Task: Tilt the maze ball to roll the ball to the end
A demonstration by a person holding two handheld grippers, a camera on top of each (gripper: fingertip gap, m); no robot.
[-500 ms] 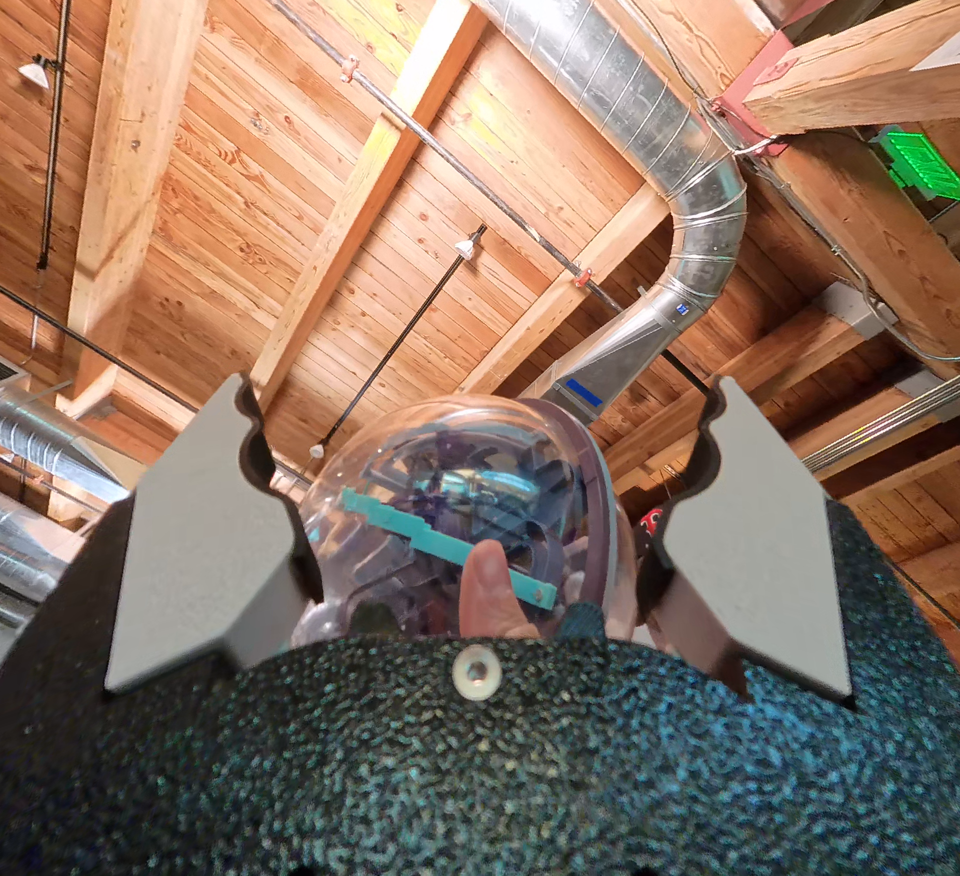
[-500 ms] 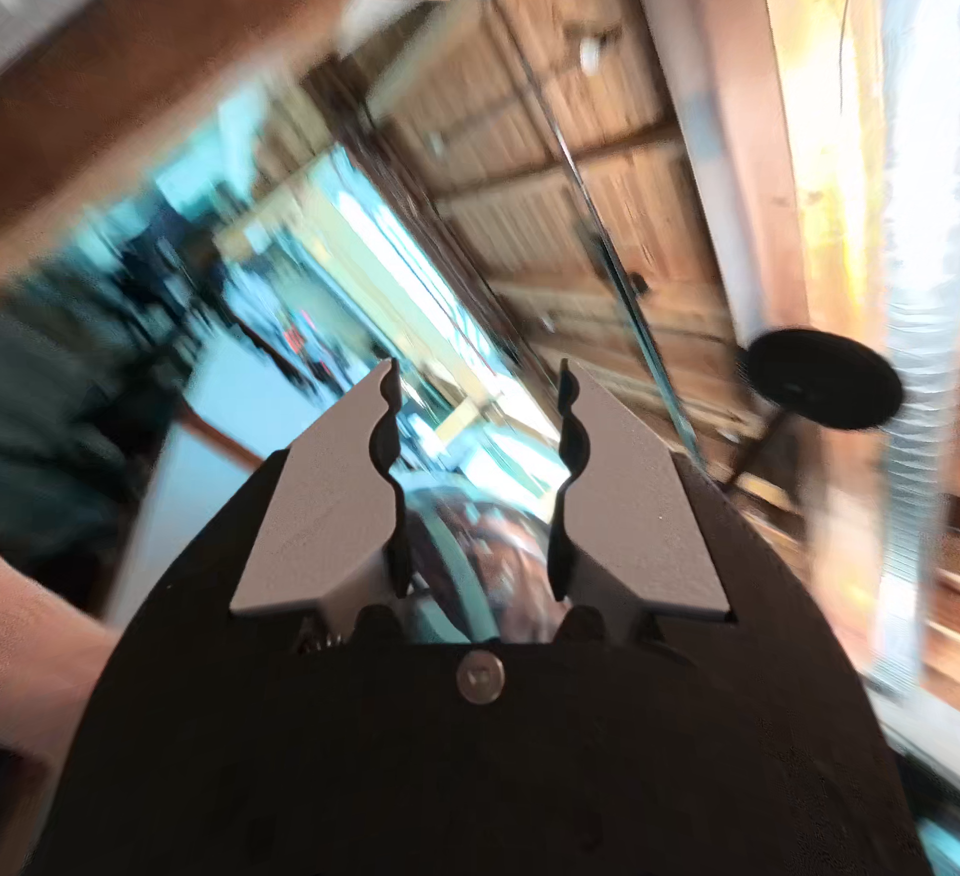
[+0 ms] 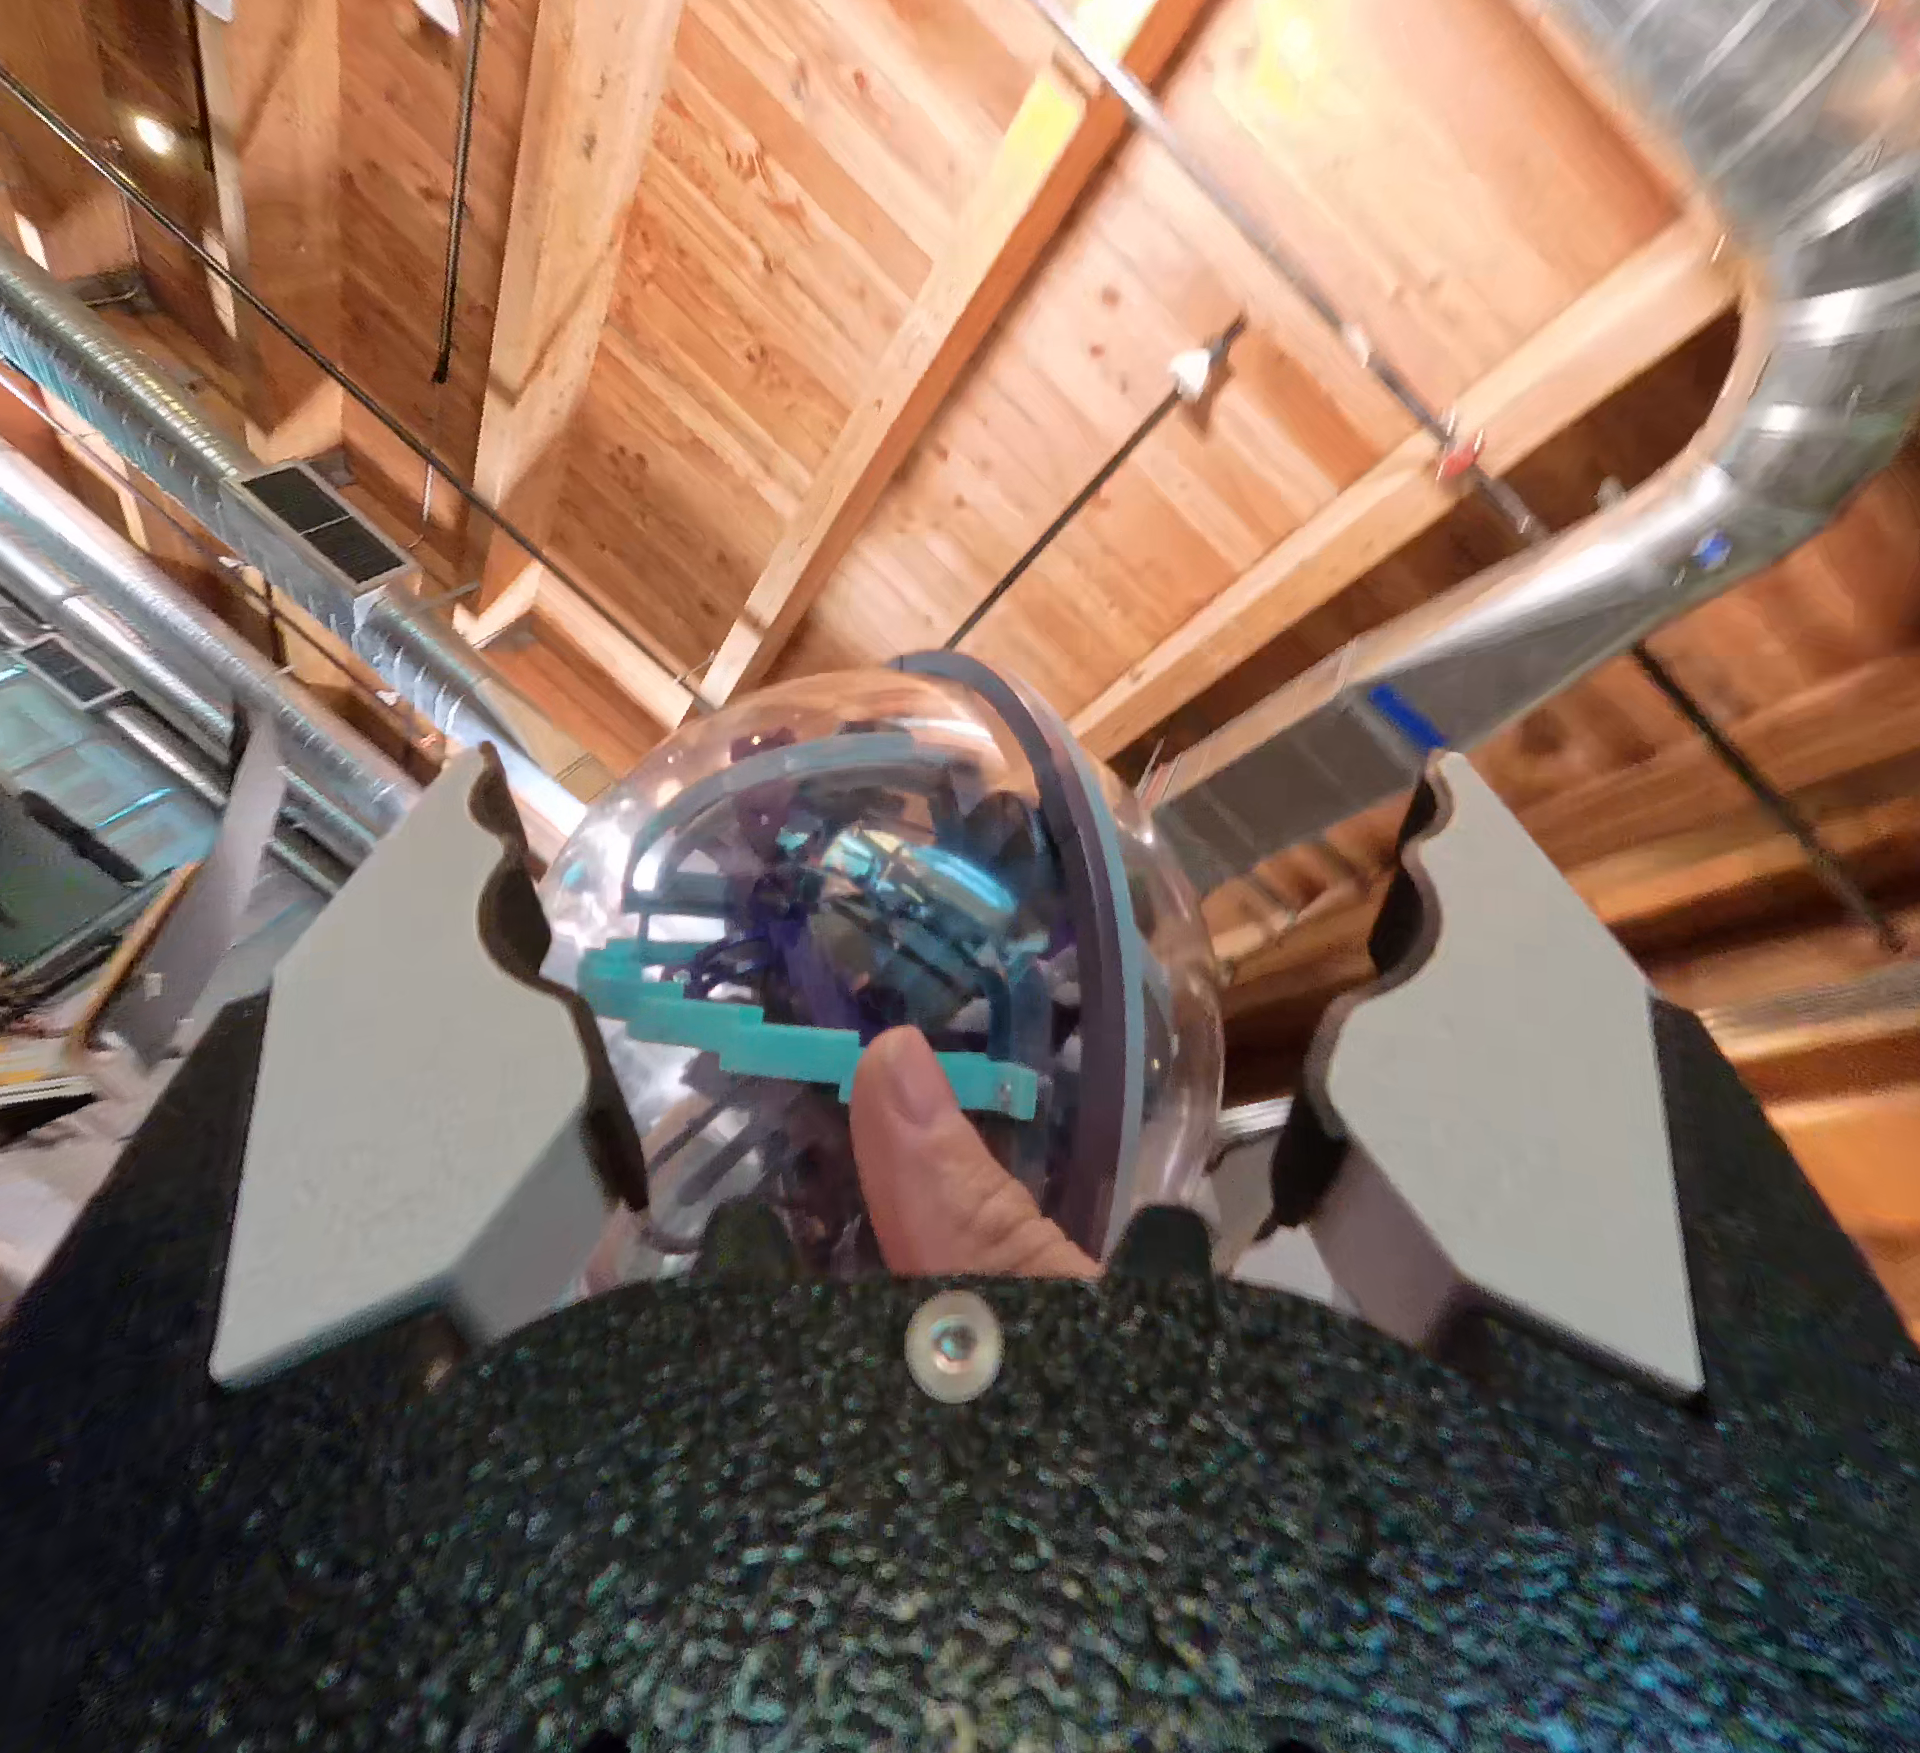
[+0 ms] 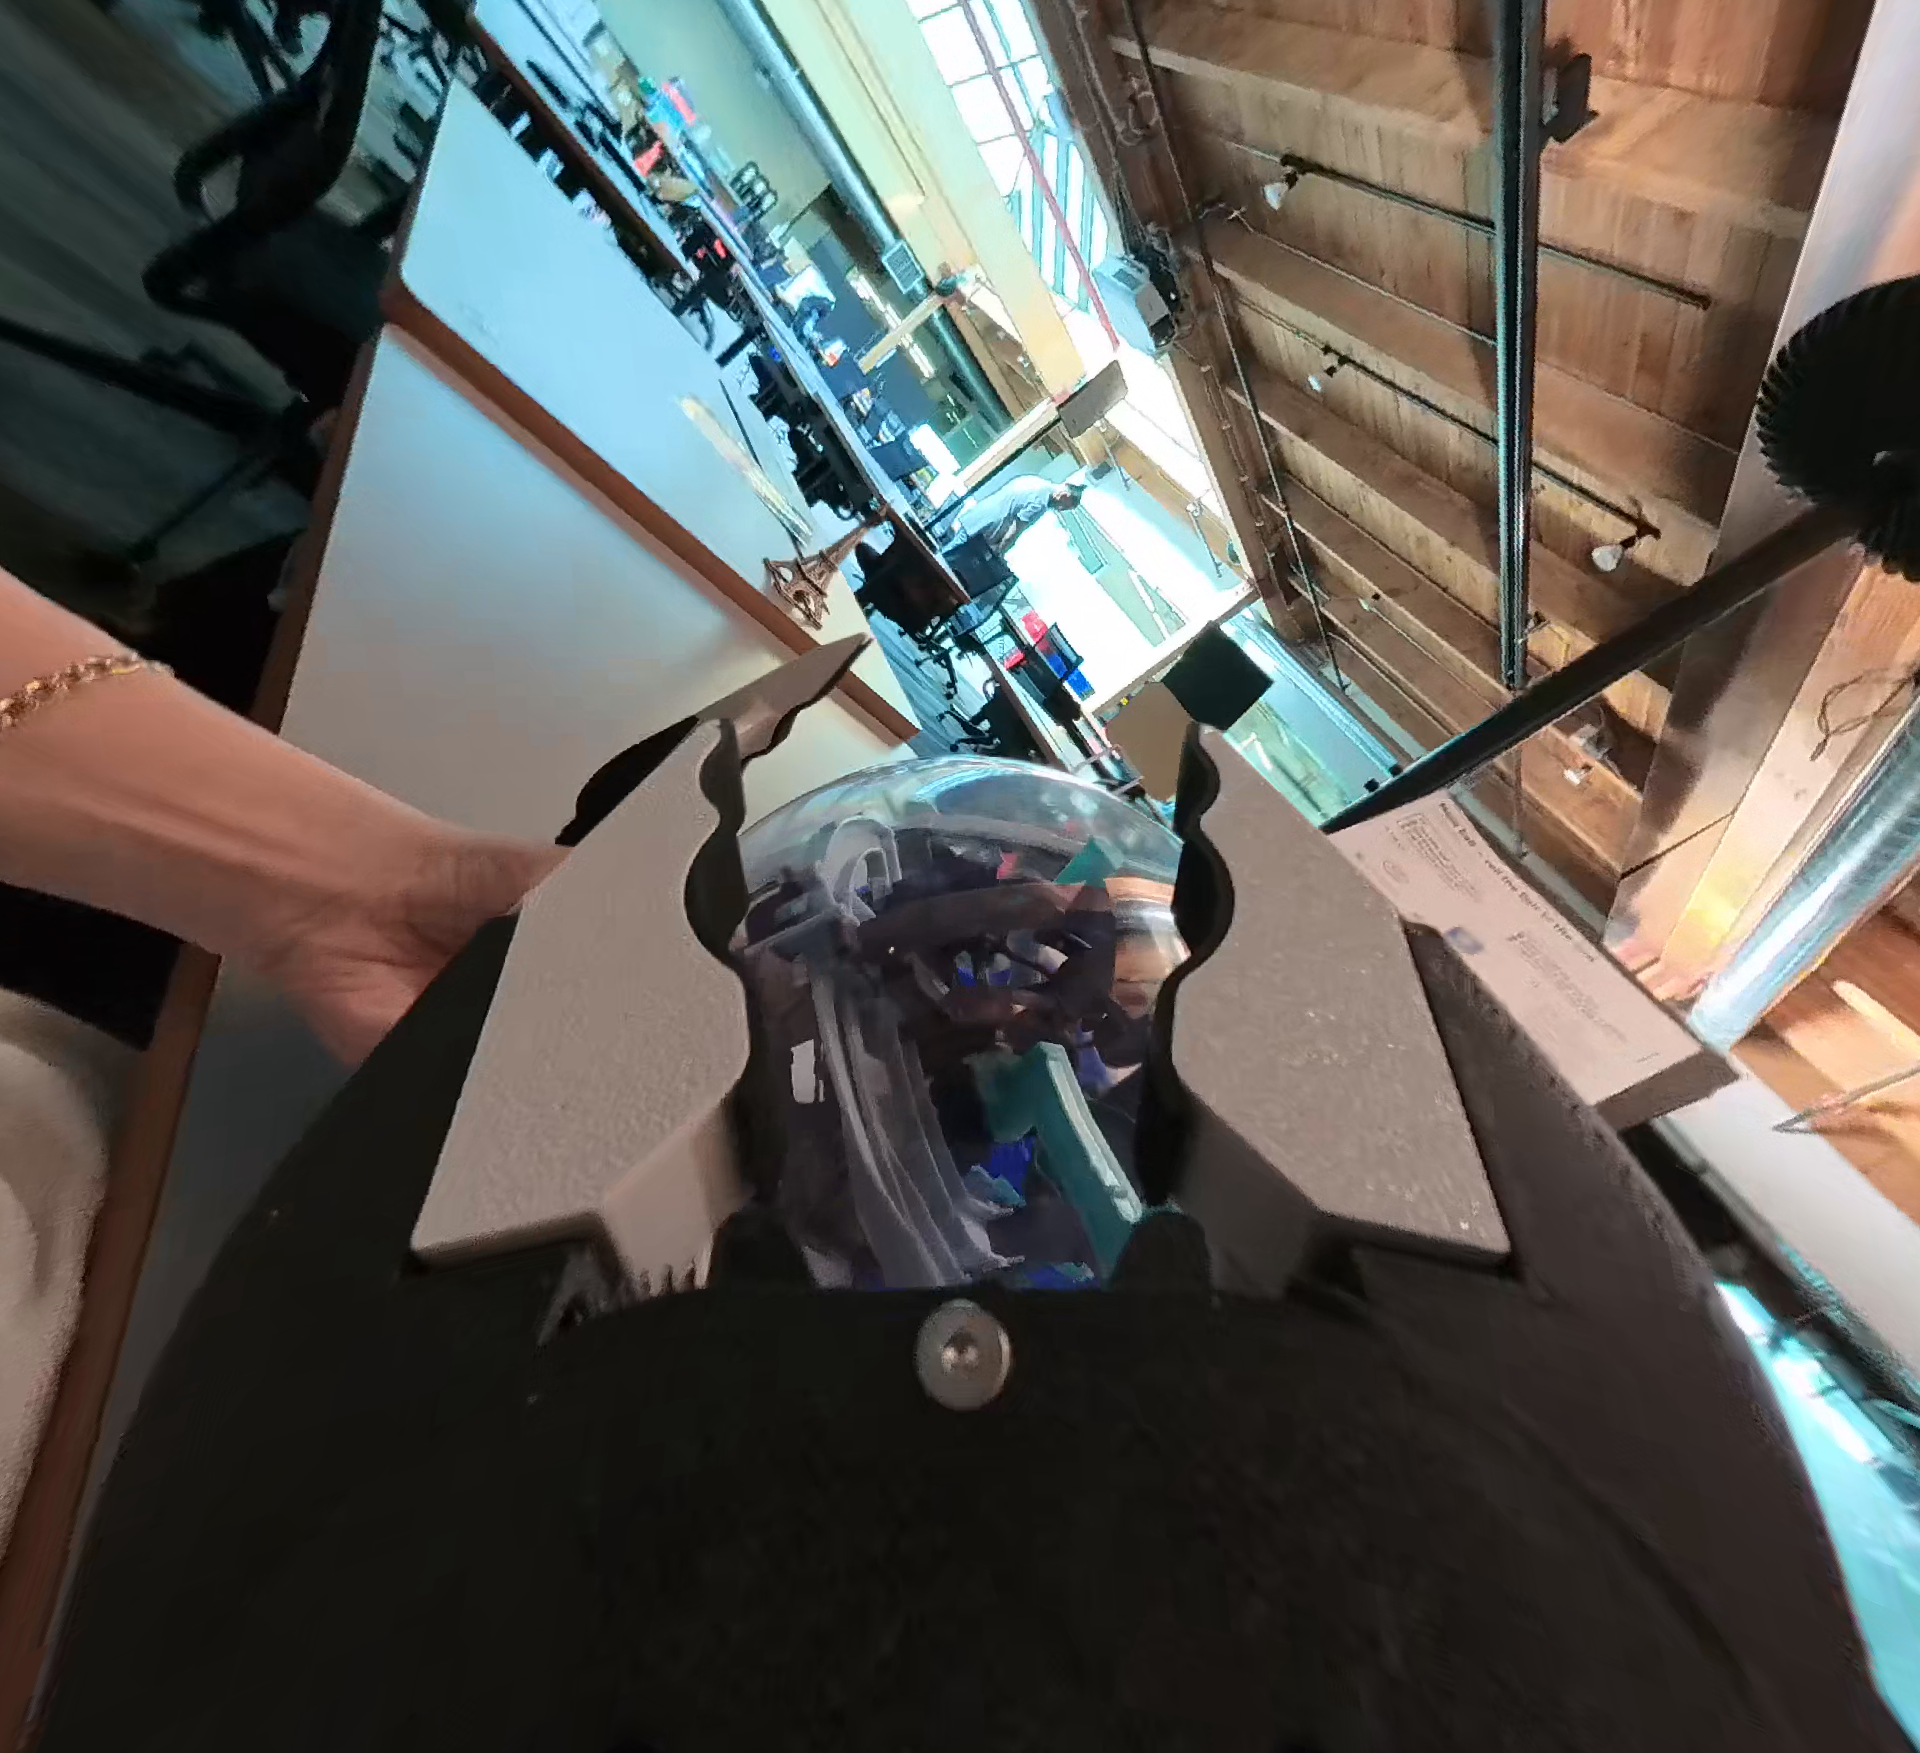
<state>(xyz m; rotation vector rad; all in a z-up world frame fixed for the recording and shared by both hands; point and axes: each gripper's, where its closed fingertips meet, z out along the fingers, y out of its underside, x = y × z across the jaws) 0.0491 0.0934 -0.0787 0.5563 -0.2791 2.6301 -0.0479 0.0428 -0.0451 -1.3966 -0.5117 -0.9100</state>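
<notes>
The maze ball (image 3: 883, 955) is a clear plastic sphere with a grey band round its middle and a tangle of tracks inside: grey arcs, purple pieces and a stepped teal strip (image 3: 800, 1043). In the left wrist view it is held up against the wooden ceiling, its band running nearly upright and leaning slightly right. In the right wrist view the maze ball (image 4: 956, 997) shows a teal track and pale curved rails. The small rolling ball cannot be made out.

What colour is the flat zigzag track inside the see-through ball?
Teal. The track inside the maze ball shows best in the left wrist view.
</notes>
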